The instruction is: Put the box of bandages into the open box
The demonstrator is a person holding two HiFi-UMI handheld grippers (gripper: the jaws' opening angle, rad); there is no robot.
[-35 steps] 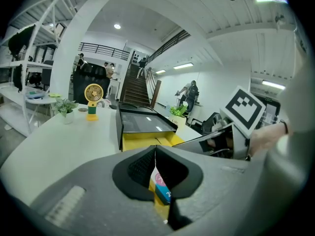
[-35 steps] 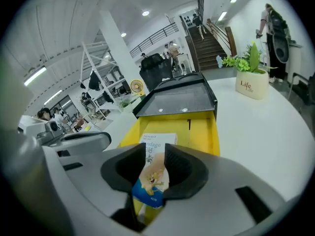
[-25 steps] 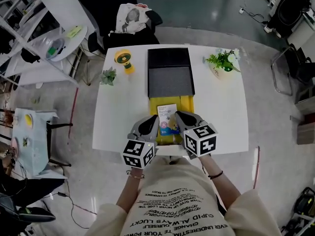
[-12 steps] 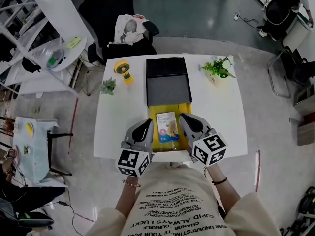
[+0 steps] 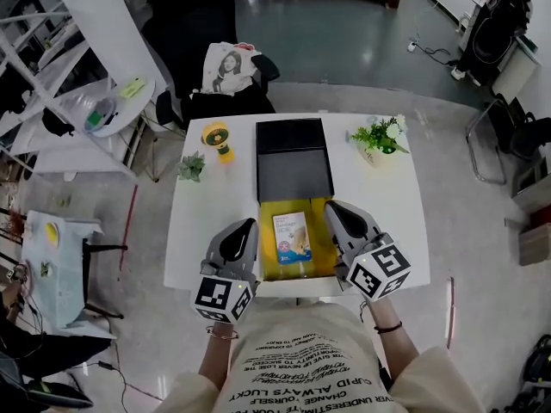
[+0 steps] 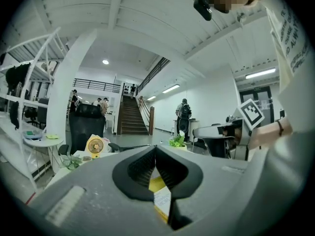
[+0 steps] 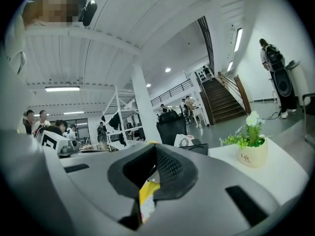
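Left gripper: the grey left gripper (image 5: 244,229) is clenched, jaw tips meeting with nothing between them; it carries a cube with square markers at its rear
Right gripper: the grey right gripper (image 5: 337,210) is clenched too and grips nothing
Task thing: the small flat white and blue cardboard box of bandages (image 5: 292,237) lies on the yellow floor of the box, between the two grippers, to the right of the left gripper's tips and to the left of the right gripper's tips, touching neither
Open box: the open rectangular box with a yellow inside (image 5: 320,241) sits between the grippers; its left wall is just beside the left gripper's tips and its right wall is just beside the right gripper's tips
Lid: the dark grey and black lid panel (image 5: 293,155) lies flat ahead of both grippers, beyond the yellow part
Table: the white square table (image 5: 387,200) lies under both grippers
Ahead of the left gripper: a small yellow desk fan (image 5: 215,137) and, nearer to the gripper, a little green plant (image 5: 190,167), both well apart from the jaws
Ahead of the right gripper: a green plant with white flowers in a pale pot (image 5: 380,138), well apart from the jaws
Beyond the table: a black chair (image 5: 191,33) with a printed white bag (image 5: 229,67) on it
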